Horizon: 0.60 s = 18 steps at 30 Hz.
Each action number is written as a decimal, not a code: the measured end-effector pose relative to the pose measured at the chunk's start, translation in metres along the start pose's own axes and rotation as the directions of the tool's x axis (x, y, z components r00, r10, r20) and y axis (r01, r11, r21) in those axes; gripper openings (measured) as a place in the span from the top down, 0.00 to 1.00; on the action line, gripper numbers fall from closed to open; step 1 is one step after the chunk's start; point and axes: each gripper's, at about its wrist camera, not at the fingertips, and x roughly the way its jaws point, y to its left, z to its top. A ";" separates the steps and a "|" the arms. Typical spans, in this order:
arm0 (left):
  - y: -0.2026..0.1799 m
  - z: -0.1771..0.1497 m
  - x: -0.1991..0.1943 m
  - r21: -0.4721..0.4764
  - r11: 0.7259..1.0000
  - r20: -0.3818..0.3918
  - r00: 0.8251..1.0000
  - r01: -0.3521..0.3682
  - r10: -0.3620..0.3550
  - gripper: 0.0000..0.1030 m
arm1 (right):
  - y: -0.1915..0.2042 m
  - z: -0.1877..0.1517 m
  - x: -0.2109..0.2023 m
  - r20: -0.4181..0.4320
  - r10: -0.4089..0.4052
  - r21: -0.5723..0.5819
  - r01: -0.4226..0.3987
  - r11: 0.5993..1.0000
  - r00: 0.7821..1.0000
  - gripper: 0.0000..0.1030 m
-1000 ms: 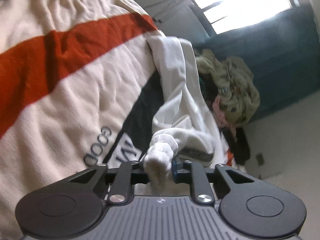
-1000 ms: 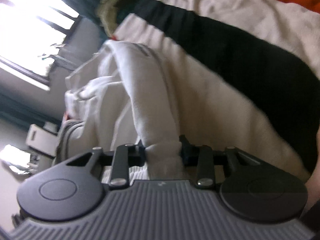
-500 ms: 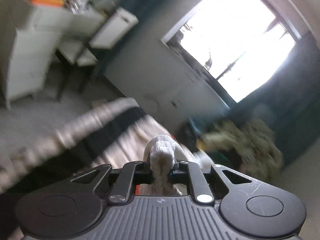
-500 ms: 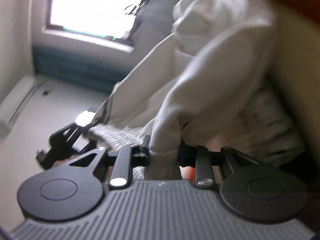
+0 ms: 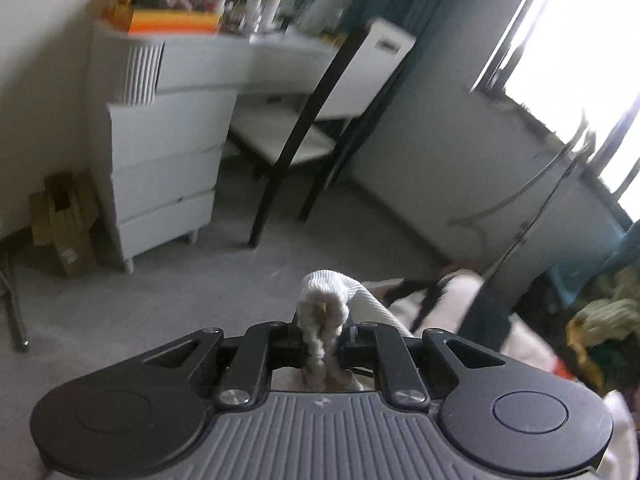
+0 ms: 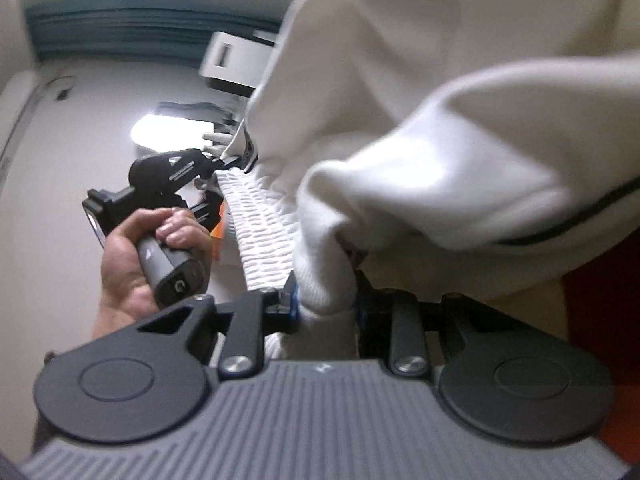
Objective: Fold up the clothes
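A white garment with a ribbed hem (image 6: 420,100) hangs in the air between both grippers. My left gripper (image 5: 322,334) is shut on a bunched ribbed edge of it (image 5: 326,300). My right gripper (image 6: 326,306) is shut on a thick fold of the same garment. In the right wrist view the left gripper (image 6: 216,174) shows at middle left, held in a hand, pinching the ribbed hem (image 6: 260,232). The stretch of hem runs taut between the two grippers.
In the left wrist view a white drawer unit (image 5: 160,160) and a dark chair (image 5: 304,140) stand on grey carpet. A cardboard box (image 5: 66,228) leans at left. A window (image 5: 580,60) is at right. A pile of clothes (image 5: 600,320) lies at lower right.
Both grippers have lifted the white garment off the striped blanket into the air. The left wrist view has swung from the bed up to the room.
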 end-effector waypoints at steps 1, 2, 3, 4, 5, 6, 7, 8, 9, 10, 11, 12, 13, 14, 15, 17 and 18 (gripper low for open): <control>0.000 -0.001 0.008 0.002 1.000 -0.017 1.000 -0.008 0.008 0.84 | -0.003 0.004 0.001 -0.020 -0.006 0.002 0.007 1.000 1.000 0.71; -0.002 -0.002 0.012 0.012 1.000 -0.025 1.000 -0.017 0.017 0.82 | -0.005 0.008 0.003 -0.040 -0.013 0.004 0.013 1.000 0.999 0.70; -0.003 -0.003 0.012 0.027 0.999 -0.024 0.999 -0.023 0.023 0.81 | -0.007 0.011 0.003 -0.058 -0.017 0.004 0.017 1.000 0.998 0.68; -0.005 -0.004 0.013 0.042 0.999 -0.022 0.999 -0.029 0.030 0.79 | -0.006 0.013 -0.002 -0.065 -0.010 -0.001 0.010 1.000 0.998 0.68; -0.007 -0.007 0.009 0.060 0.998 -0.015 0.999 -0.033 0.034 0.75 | -0.005 0.014 -0.007 -0.073 -0.007 -0.007 0.006 1.000 0.997 0.64; -0.008 -0.010 0.003 0.081 0.996 -0.004 0.999 -0.036 0.036 0.71 | -0.004 0.012 -0.013 -0.084 -0.018 -0.017 0.017 1.000 0.996 0.53; -0.010 -0.013 -0.004 0.103 0.994 0.010 0.999 -0.031 0.030 0.67 | -0.003 0.010 -0.018 -0.095 -0.030 -0.028 0.028 0.999 0.995 0.43; -0.012 -0.017 -0.013 0.125 0.992 0.025 1.000 -0.020 0.017 0.61 | -0.001 0.007 -0.023 -0.105 -0.047 -0.047 0.043 0.998 0.993 0.18; -0.015 -0.021 -0.025 0.152 0.988 0.049 0.999 -0.006 -0.001 0.55 | 0.005 0.002 -0.027 -0.110 -0.085 -0.096 0.074 0.993 0.990 0.07; -0.019 -0.027 -0.039 0.183 0.983 0.078 0.997 0.010 -0.024 0.38 | 0.011 -0.003 -0.032 -0.113 -0.119 -0.145 0.102 0.984 0.986 0.07; -0.024 -0.033 -0.054 0.211 0.977 0.105 0.994 0.018 -0.041 0.22 | 0.016 -0.011 -0.039 -0.115 -0.138 -0.193 0.114 0.975 0.984 0.07; -0.031 -0.039 -0.069 0.236 0.971 0.121 0.991 0.030 -0.060 0.20 | 0.021 -0.019 -0.049 -0.114 -0.143 -0.232 0.114 0.966 0.983 0.08; -0.039 -0.046 -0.084 0.261 0.964 0.129 0.988 0.051 -0.087 0.20 | 0.026 -0.026 -0.059 -0.113 -0.149 -0.270 0.113 0.956 0.982 0.08; -0.046 -0.053 -0.099 0.285 0.956 0.137 0.984 0.072 -0.115 0.20 | 0.031 -0.033 -0.069 -0.109 -0.154 -0.308 0.114 0.945 0.982 0.08; -0.054 -0.060 -0.114 0.309 0.947 0.144 0.979 0.092 -0.142 0.20 | 0.037 -0.037 -0.080 -0.093 -0.160 -0.343 0.120 0.932 0.983 0.08; -0.070 -0.076 -0.144 0.354 0.928 0.143 0.974 0.115 -0.176 0.18 | 0.053 -0.040 -0.106 -0.049 -0.165 -0.419 0.129 0.899 0.985 0.09; -0.078 -0.087 -0.161 0.374 0.918 0.140 0.971 0.129 -0.194 0.17 | 0.060 -0.040 -0.120 -0.025 -0.168 -0.459 0.138 0.878 0.986 0.09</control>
